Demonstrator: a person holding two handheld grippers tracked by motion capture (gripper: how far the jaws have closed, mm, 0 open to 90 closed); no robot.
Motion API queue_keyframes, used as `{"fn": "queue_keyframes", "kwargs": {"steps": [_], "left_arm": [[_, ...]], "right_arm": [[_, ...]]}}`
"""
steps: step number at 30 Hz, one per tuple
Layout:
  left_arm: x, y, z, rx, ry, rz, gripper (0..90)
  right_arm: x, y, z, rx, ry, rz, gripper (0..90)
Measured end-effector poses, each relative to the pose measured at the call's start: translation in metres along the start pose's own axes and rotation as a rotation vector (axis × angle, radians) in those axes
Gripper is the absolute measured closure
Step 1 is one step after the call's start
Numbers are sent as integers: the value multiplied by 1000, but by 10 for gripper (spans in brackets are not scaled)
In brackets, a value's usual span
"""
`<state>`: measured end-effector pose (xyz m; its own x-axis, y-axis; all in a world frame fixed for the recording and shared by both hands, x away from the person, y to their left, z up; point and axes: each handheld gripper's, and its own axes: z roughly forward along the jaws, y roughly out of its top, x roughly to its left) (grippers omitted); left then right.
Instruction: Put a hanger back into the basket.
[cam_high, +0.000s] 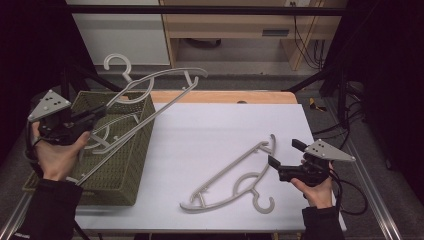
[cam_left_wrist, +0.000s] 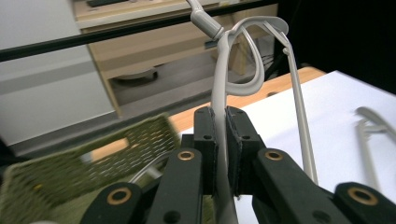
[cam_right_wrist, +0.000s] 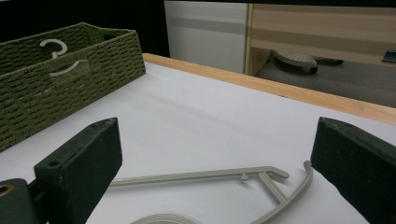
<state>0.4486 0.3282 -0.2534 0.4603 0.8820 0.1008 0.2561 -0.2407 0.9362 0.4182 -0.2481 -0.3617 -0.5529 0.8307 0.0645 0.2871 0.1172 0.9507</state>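
My left gripper (cam_high: 97, 114) is shut on the curved arm of a grey plastic hanger (cam_high: 165, 97), which it holds tilted above the green woven basket (cam_high: 127, 165). In the left gripper view the jaws (cam_left_wrist: 220, 119) clamp that hanger (cam_left_wrist: 218, 79) between the pads. A second grey hanger (cam_high: 107, 134) lies inside the basket. A third hanger (cam_high: 232, 175) lies flat on the white table. My right gripper (cam_high: 286, 153) stands open just right of its upper end. In the right gripper view the hanger (cam_right_wrist: 205, 176) lies low between the wide-apart fingers (cam_right_wrist: 84, 158), untouched.
The basket (cam_right_wrist: 70, 70) stands at the table's left edge. The white tabletop (cam_high: 215, 130) ends in a wooden strip (cam_high: 225, 96) at the far side. Dark frame bars and cables (cam_high: 345, 130) flank the table on the right.
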Motion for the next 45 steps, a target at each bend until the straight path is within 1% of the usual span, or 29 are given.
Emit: {"fn": "queue_keyframes", "kwargs": {"steps": [5,8,10,14,17,21,25,27,31,36,39,40,42,45], "left_arm": [[23,-14,-10,1,30,-17,836],[36,-23,-16,10,59,-15,836],[45,-28,-19,17,72,-23,836],[61,-41,-23,19,88,-39,836],[72,-48,-24,25,102,-55,836],[83,-57,-24,41,116,-57,835],[95,-67,-25,47,128,-78,835],[99,-72,-27,50,131,-88,835],[107,-80,-29,74,146,-85,835],[112,-90,-30,84,137,-96,835],[114,-95,-29,108,131,-84,835],[114,-98,-28,108,133,-83,835],[116,-101,-28,104,127,-97,835],[118,-105,-28,102,121,-102,835]], "right_arm": [[1,0,1,2,-3,4,23],[1,-1,2,8,-7,1,23],[1,-1,3,10,-4,-1,23],[1,-1,3,13,-3,-1,23],[1,-1,4,14,-10,-1,23],[1,-1,4,14,-8,-2,23],[0,-1,3,14,-11,4,23],[0,-1,3,12,-12,4,23],[0,-1,3,13,-11,7,23],[0,-1,3,14,-17,2,22],[-1,-1,3,15,-17,3,23],[-1,-2,3,15,-17,4,23],[0,-2,4,17,-17,2,23],[-1,-2,4,18,-17,3,22]]}}
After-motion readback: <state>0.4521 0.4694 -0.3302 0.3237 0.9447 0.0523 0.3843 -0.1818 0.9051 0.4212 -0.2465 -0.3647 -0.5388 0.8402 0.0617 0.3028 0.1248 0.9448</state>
